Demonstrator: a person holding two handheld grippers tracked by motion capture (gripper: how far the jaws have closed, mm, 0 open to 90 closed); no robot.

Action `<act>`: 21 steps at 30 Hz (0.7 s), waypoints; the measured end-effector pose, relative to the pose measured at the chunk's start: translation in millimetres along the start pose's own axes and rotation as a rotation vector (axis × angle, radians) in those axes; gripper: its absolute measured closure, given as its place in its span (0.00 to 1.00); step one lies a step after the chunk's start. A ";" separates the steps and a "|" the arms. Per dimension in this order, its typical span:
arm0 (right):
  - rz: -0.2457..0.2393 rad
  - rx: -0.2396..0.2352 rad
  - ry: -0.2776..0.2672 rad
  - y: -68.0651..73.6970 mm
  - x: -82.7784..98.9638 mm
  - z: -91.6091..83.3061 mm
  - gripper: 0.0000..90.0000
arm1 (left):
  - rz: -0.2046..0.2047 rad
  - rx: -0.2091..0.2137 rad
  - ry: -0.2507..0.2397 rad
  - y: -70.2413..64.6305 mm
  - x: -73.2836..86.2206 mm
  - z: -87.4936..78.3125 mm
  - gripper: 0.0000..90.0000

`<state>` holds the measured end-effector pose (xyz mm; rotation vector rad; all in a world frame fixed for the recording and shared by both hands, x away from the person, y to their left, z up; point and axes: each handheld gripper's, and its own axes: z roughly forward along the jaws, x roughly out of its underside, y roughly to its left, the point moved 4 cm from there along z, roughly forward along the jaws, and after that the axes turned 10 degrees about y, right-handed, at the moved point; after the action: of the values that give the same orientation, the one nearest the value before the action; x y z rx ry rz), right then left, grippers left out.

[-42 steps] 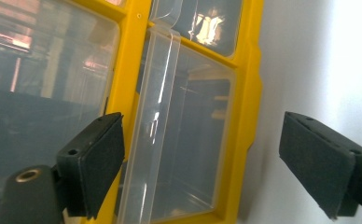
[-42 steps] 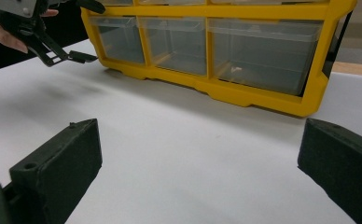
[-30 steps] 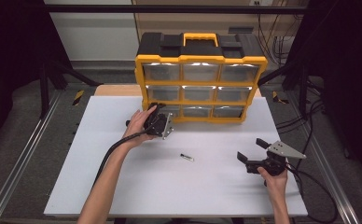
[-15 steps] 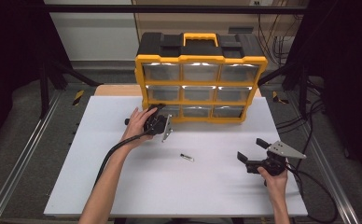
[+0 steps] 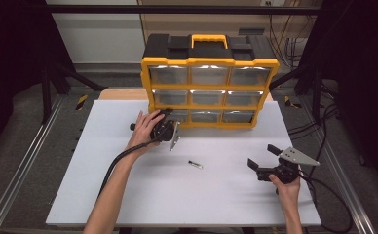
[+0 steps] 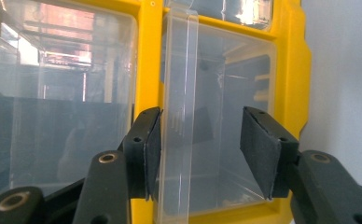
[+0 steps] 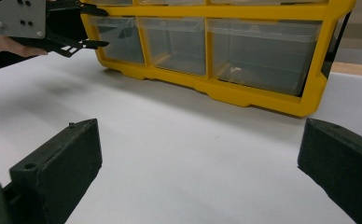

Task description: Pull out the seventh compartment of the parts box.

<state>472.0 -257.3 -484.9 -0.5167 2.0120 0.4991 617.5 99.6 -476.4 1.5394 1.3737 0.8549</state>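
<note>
A yellow and black drawer organizer (image 5: 210, 61) with clear drawers stands at the back of the white table. My left gripper (image 5: 169, 117) is at its bottom-left drawer (image 5: 178, 115). In the left gripper view the jaws of the left gripper (image 6: 200, 135) straddle that drawer's clear front lip (image 6: 179, 93). They have just been closing, and one pad is at the lip while the other stands apart from it. My right gripper (image 5: 261, 155) rests on the table at the right, wide open and holding nothing (image 7: 200, 135). The left gripper (image 7: 97, 25) also appears far off in the right gripper view.
A small dark, silver-tipped part (image 5: 195, 165) lies on the white tabletop (image 5: 128, 195) between the two hands. Cables trail from both grippers toward the front edge. Metal rails run along both sides of the table.
</note>
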 end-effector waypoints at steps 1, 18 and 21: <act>0.000 0.000 0.000 0.0 0.0 0.0 0.00 | -0.004 -0.005 -0.004 0.0 0.2 0.0 0.55; -0.002 0.002 -0.001 -0.3 -0.1 -0.1 0.00 | 0.021 -0.070 0.008 1.9 -0.1 -0.5 0.74; -0.001 0.001 -0.001 -0.2 -0.1 0.0 0.00 | 0.034 -0.081 0.013 2.1 -0.5 -0.5 0.76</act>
<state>472.1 -257.4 -484.8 -0.5167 2.0107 0.4971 617.8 99.2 -474.2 1.5014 1.3096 0.9317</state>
